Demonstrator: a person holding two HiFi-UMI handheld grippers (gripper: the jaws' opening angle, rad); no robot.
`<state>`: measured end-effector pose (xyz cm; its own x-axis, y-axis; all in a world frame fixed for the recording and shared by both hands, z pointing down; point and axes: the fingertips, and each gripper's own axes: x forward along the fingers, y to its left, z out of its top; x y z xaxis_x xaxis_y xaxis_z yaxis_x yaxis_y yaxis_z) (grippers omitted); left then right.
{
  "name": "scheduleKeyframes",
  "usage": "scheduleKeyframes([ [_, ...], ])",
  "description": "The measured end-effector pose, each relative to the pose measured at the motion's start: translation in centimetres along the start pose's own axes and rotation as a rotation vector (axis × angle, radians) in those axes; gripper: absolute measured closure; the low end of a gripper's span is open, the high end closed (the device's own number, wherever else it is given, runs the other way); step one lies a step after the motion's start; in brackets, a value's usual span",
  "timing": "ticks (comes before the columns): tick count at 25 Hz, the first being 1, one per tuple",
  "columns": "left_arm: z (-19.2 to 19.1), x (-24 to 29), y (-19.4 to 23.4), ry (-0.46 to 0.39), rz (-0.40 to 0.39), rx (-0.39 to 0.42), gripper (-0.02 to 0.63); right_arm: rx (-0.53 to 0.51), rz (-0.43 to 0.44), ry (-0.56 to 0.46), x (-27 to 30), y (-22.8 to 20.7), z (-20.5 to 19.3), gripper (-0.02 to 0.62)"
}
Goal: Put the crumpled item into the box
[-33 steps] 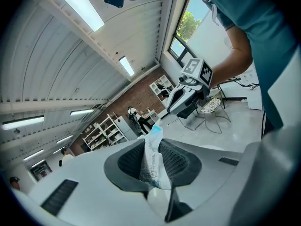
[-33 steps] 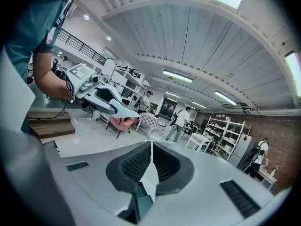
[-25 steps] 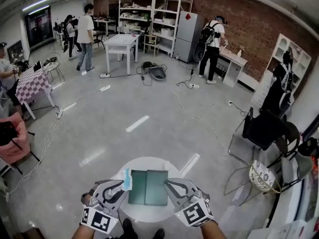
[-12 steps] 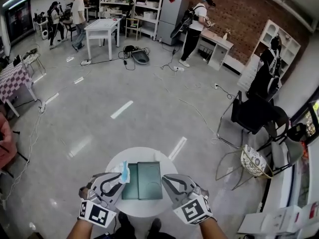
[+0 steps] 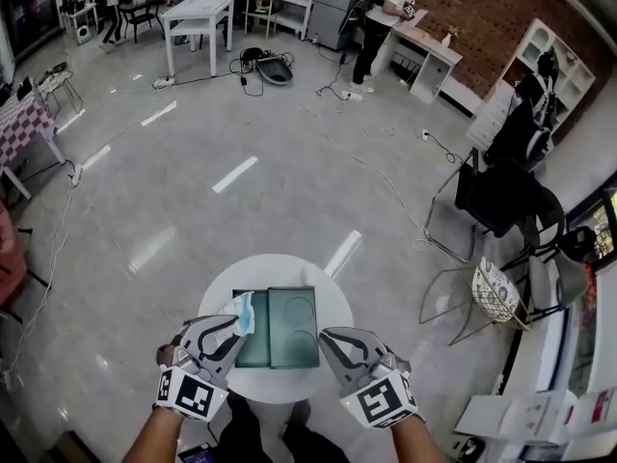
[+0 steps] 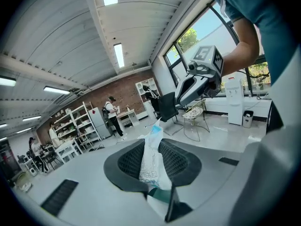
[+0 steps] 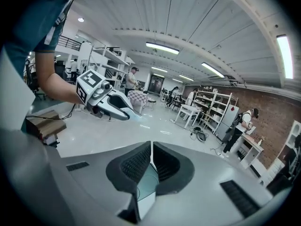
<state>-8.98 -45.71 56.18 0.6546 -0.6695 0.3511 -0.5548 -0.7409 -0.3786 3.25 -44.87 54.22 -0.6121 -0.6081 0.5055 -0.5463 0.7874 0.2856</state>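
A dark green box (image 5: 280, 328) lies open on a small round white table (image 5: 333, 289). My left gripper (image 5: 236, 324) hovers at the box's left edge, shut on the crumpled white and blue item (image 5: 243, 312). In the left gripper view the item (image 6: 151, 161) sticks up from between the pads, with a bit of the box (image 6: 162, 195) below. My right gripper (image 5: 331, 340) hangs by the box's right front corner with its jaws together and nothing seen between them. In the right gripper view the box (image 7: 146, 182) shows under the gripper (image 7: 151, 147).
A black chair (image 5: 501, 205) and a wire basket seat (image 5: 496, 297) stand to the right of the table. Cables run across the grey floor (image 5: 251, 191). A white table (image 5: 198, 13), shelves and several people are far off at the back.
The head view has tilted further down, so the table sits higher in frame. Both grippers keep their places by the box, and the left still holds the item.
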Motion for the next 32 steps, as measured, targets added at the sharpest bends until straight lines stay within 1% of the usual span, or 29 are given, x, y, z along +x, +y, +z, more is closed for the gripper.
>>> scheduleKeyframes([
  [6,-5.5,3.3,-1.3,0.034,-0.027,-0.063,0.503,0.017,0.03,0.032,3.2,0.9,-3.6,0.555],
  [15,-12.8,6.2,-2.7,0.1,-0.071,-0.141,0.502,0.036,0.064,0.065,7.2,2.6,-6.9,0.555],
  [21,-16.5,7.9,-4.0,0.13,-0.096,-0.182,0.502,0.046,0.076,0.098,8.9,3.2,-9.6,0.555],
  [32,-22.4,11.8,-6.6,0.194,-0.17,-0.241,0.502,0.086,0.089,0.135,12.5,3.5,-14.0,0.555],
])
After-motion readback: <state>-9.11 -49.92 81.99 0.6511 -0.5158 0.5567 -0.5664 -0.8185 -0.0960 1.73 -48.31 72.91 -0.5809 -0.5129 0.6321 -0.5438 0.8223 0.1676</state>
